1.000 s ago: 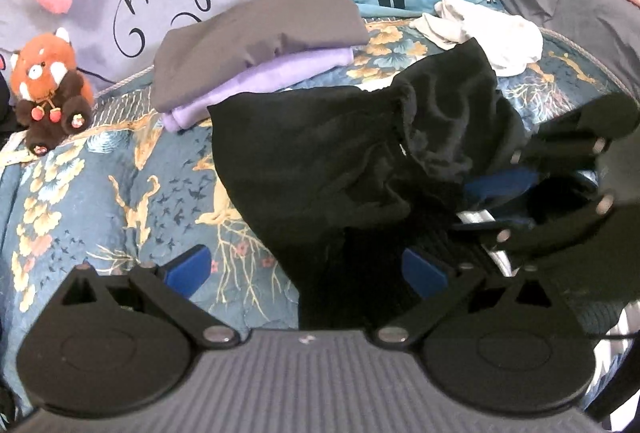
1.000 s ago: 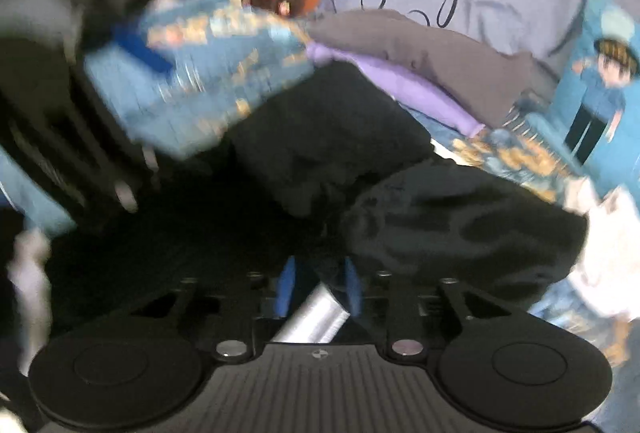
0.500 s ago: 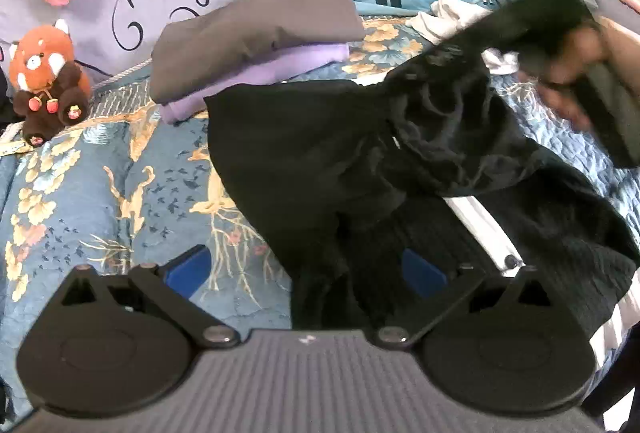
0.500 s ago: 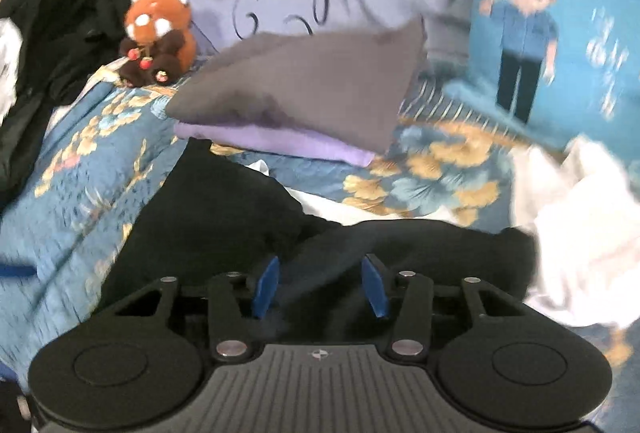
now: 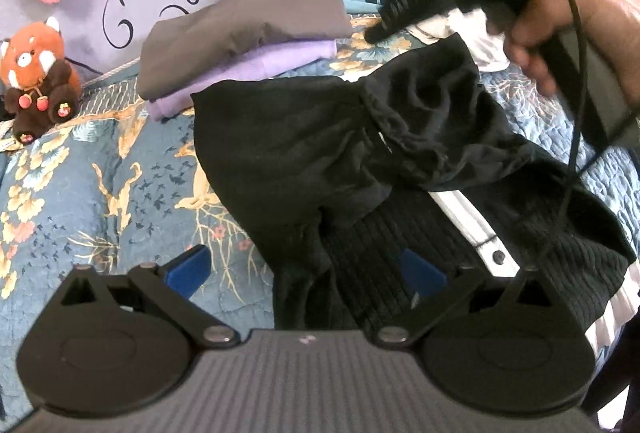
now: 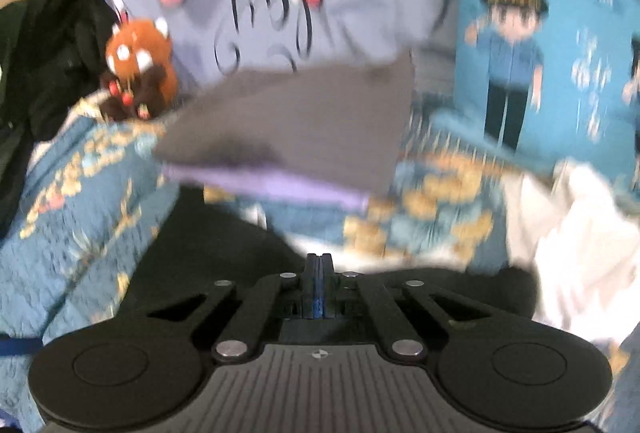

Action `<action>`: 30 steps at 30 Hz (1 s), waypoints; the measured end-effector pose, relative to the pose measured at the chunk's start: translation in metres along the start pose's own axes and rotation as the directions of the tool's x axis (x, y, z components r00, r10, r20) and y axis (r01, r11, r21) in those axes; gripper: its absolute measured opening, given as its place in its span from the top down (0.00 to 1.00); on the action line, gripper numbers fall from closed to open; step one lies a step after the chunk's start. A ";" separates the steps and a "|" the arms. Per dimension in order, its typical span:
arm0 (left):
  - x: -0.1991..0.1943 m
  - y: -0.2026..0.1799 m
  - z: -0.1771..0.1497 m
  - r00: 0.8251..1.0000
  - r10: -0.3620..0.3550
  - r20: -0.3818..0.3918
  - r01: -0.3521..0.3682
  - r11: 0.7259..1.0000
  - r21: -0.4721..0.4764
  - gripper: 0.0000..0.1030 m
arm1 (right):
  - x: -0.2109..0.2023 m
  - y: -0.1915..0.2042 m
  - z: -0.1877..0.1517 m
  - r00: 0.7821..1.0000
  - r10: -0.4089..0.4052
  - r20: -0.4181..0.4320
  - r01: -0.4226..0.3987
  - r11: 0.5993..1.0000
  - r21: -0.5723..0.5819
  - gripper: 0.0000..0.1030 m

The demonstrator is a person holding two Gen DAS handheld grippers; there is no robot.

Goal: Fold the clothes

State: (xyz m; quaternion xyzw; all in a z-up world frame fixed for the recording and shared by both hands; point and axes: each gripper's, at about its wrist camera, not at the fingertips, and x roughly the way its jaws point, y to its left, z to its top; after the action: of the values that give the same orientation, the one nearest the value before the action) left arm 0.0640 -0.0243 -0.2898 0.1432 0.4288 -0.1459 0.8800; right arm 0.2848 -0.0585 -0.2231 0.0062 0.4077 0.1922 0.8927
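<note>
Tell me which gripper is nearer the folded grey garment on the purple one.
Right. The right gripper, shut, is up close in front of the grey garment; the left gripper hangs open farther back, across the black garment.

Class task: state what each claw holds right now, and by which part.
Neither holds anything: left claw open over the black garment; right claw shut, nothing visible between its pads.

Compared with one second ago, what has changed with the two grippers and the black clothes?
The right gripper has shut its jaws, which stood apart half a second ago, and has risen off the black garment toward the pillows; whether cloth is pinched cannot be told. The garment's upper right part now lies bunched further right. The left gripper stays open over the garment's lower edge, and the grey and purple folded stack has not moved.
</note>
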 end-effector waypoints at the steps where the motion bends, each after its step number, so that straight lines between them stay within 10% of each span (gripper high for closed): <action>1: -0.001 0.000 0.000 1.000 0.001 0.001 -0.001 1.000 0.002 0.00 | -0.004 0.001 0.000 1.000 0.000 0.012 0.000 1.000 -0.002 1.00; 8: -0.006 0.007 -0.002 1.000 0.016 0.001 -0.016 1.000 0.000 0.00 | -0.030 0.004 -0.002 0.996 0.001 0.088 0.000 1.000 -0.017 0.89; 20: -0.024 0.043 -0.043 0.996 0.064 -0.063 -0.070 0.993 -0.100 0.00 | -0.115 0.000 -0.115 0.997 -0.043 0.071 0.049 0.995 -0.086 0.79; 23: -0.034 0.059 -0.051 0.996 0.057 -0.069 -0.066 0.989 -0.132 0.00 | -0.137 -0.001 -0.143 0.996 -0.055 0.067 0.062 0.993 -0.104 0.61; 30: -0.043 0.067 -0.071 0.984 -0.167 -0.058 0.159 0.979 -0.125 0.00 | -0.175 -0.032 -0.198 0.997 -0.076 0.012 0.076 0.993 -0.095 0.55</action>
State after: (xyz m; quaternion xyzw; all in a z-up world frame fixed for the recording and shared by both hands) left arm 0.0131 0.0693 -0.2891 0.0595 0.4770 -0.1867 0.8568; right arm 0.0468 -0.1780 -0.2340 -0.0510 0.3944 0.1771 0.9003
